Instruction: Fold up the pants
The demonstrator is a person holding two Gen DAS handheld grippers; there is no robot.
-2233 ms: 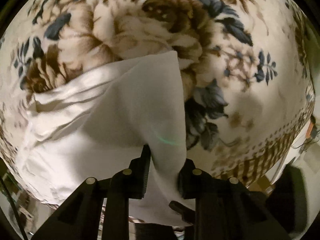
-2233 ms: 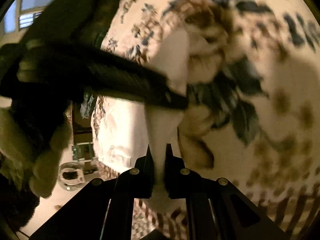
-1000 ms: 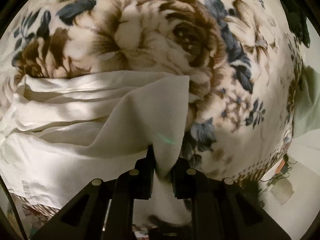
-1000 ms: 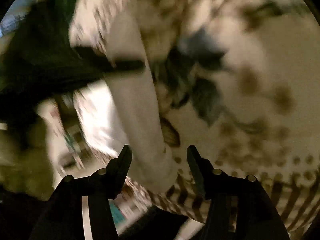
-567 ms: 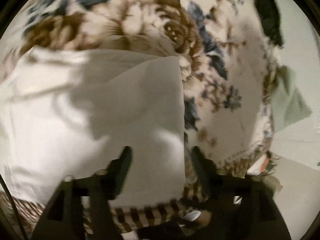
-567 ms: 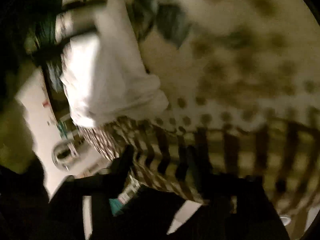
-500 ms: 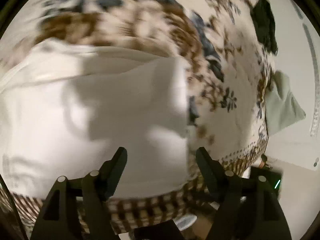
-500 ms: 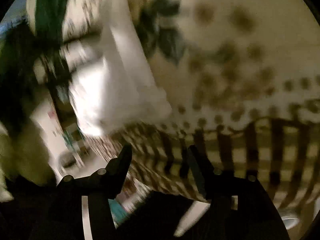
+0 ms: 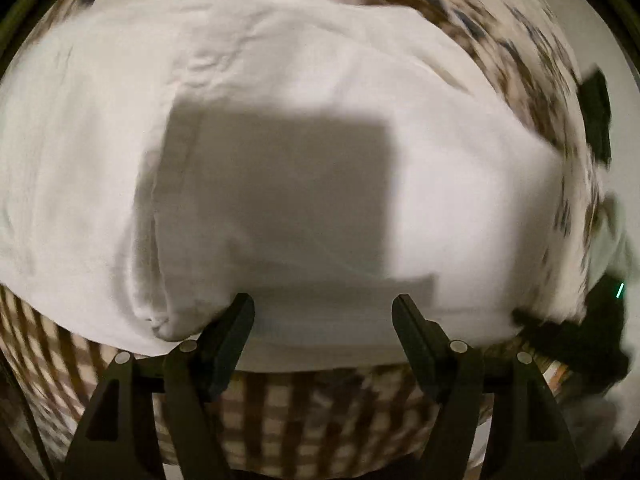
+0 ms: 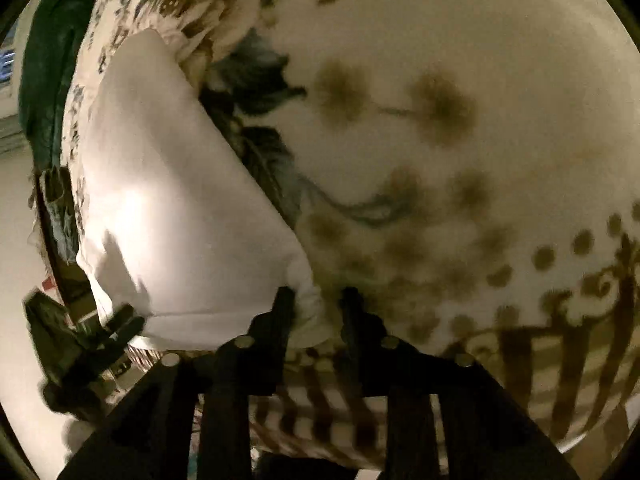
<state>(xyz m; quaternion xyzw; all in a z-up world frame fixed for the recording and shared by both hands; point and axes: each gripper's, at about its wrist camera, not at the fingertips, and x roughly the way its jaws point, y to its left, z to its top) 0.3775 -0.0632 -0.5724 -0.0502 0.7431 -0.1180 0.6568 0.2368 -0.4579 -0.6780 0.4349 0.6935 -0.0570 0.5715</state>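
The white pants (image 9: pixel 280 152) lie folded flat on the floral blanket (image 9: pixel 472 12). My left gripper (image 9: pixel 322 316) hangs open over their near edge, with nothing pinched between its fingers. In the right wrist view the pants (image 10: pixel 172 208) fill the left side. Their near corner (image 10: pixel 310 300) sits between the fingers of my right gripper (image 10: pixel 318 304). Its jaws are closing, and a gap still shows beside the right finger (image 10: pixel 354 312). Each gripper appears dark and blurred in the other's view.
The blanket's brown checked border (image 9: pixel 320 408) hangs over the bed edge just under both grippers. A dark green garment (image 10: pixel 44 80) lies along the far side of the bed. Pale floor (image 10: pixel 16 280) shows beyond the edge.
My left gripper let go of the pants' fold, opened wide and slid across the cloth to its near edge. My right gripper came down to the pants' corner and its jaws narrowed.
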